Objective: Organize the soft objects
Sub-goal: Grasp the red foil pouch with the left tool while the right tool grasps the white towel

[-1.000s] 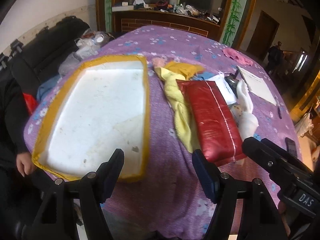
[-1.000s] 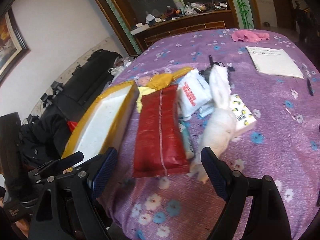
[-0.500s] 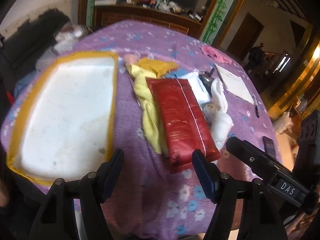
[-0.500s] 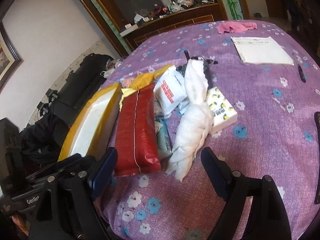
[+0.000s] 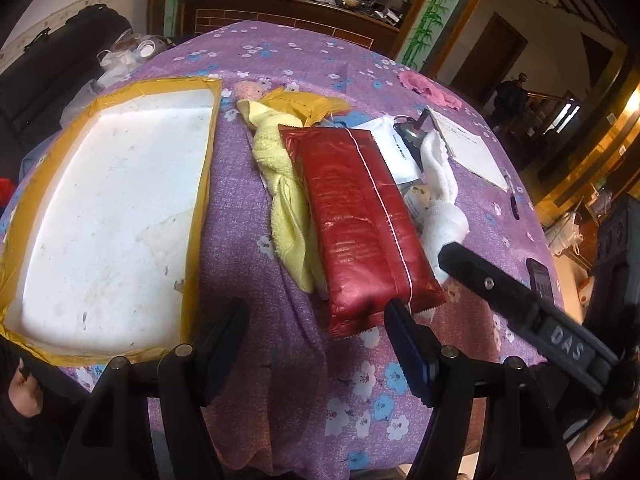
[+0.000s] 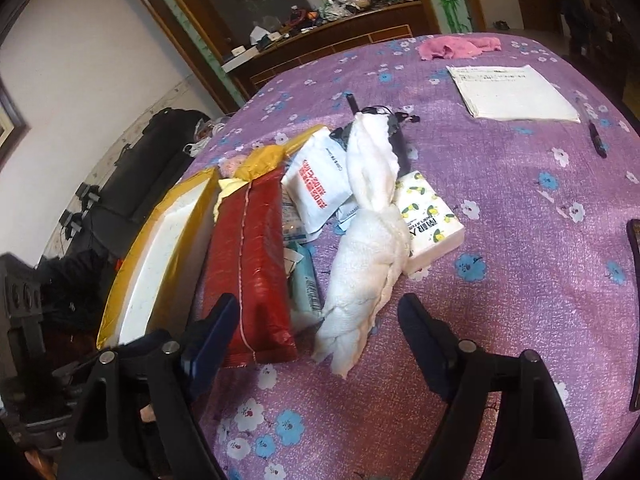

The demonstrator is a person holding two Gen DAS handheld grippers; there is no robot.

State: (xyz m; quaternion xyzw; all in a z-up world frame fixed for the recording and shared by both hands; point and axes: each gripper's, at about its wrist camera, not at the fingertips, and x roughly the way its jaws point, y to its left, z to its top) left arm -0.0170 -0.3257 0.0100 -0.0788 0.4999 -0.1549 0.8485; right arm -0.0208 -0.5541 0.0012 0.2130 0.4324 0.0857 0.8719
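Right now the right gripper (image 6: 316, 332) is hovering over the white towel (image 6: 368, 248) lying on the table (image 6: 520, 208), jaws closing but nothing between them. Soft and light, it is probably best pinched mid-roll. The left gripper (image 5: 316, 336) is hanging released.
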